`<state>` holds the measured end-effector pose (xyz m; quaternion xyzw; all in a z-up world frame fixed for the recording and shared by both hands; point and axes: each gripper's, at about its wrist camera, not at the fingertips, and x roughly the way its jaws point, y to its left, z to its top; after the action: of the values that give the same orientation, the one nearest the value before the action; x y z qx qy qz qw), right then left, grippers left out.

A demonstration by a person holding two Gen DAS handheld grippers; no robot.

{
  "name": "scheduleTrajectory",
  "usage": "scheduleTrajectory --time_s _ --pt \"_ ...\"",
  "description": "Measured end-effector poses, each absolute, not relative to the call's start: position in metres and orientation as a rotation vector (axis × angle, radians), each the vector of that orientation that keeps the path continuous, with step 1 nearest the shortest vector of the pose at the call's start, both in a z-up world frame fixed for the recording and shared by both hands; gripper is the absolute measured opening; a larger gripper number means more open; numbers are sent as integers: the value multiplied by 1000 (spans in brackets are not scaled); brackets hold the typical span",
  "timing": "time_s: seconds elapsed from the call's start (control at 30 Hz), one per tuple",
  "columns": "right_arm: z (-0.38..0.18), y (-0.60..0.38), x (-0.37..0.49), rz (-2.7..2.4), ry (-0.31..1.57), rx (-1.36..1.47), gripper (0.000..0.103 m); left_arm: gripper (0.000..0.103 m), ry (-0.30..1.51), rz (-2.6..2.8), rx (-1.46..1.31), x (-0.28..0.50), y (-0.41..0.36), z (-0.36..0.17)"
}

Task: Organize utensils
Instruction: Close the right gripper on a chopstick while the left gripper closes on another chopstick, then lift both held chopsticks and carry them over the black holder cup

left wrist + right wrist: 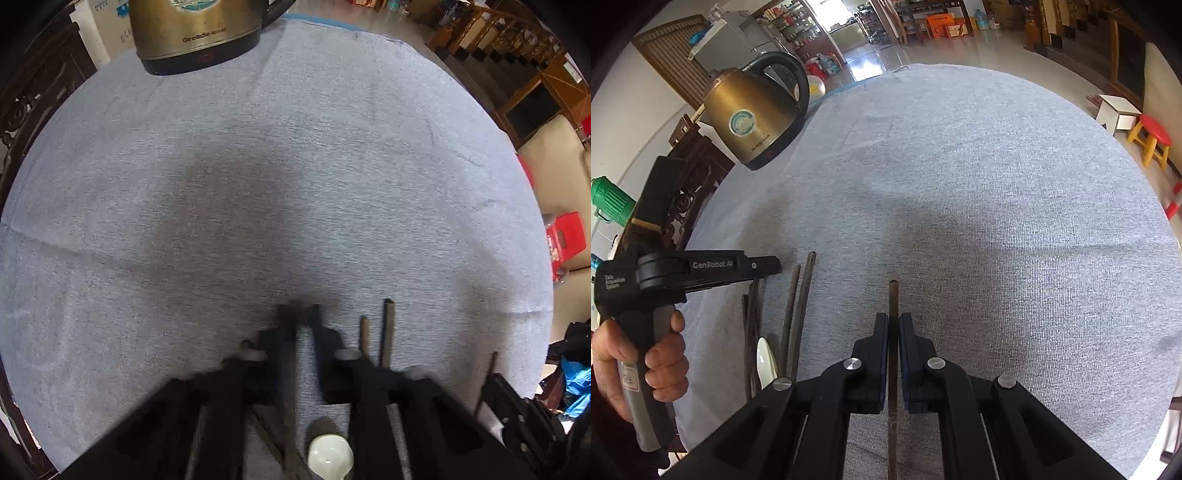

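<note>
Grey tablecloth (960, 184), brass kettle (753, 114), loose chopsticks (798, 314)

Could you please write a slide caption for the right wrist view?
Right gripper shut on a chopstick above the grey cloth, kettle behind.

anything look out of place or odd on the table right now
Nothing spilled or damaged. Only oddity: a gold electric kettle stands at the grey cloth's far edge, apart from the chopsticks and white spoon.
</note>
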<state>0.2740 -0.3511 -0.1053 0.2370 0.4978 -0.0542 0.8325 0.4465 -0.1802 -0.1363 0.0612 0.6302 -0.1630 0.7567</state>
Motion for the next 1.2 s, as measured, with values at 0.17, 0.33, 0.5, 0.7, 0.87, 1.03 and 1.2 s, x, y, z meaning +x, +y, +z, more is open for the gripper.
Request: scheduleTrajectory --time_s 0.17,0.33,0.5,0.7,0.87,1.03,1.2 --pt "-83 -347 259 -90 996 502 6 5 1270 -374 90 422 -159 -106" --pt "-39 -332 224 -34 866 486 7 5 1063 -427 56 361 -131 -35" --pt "1 -308 173 -15 701 465 7 5 824 -438 48 283 -96 29" --pt "42 -271 116 -77 503 357 7 5 641 -420 3 198 -53 67" --pt "77 -249 83 -104 378 306 7 5 530 -415 -16 154 -34 104" --pt "113 -241 51 -92 265 304 7 5 456 -441 -49 126 -29 140" --pt "144 -238 19 -44 199 332 7 5 379 -482 -81 97 -22 166"
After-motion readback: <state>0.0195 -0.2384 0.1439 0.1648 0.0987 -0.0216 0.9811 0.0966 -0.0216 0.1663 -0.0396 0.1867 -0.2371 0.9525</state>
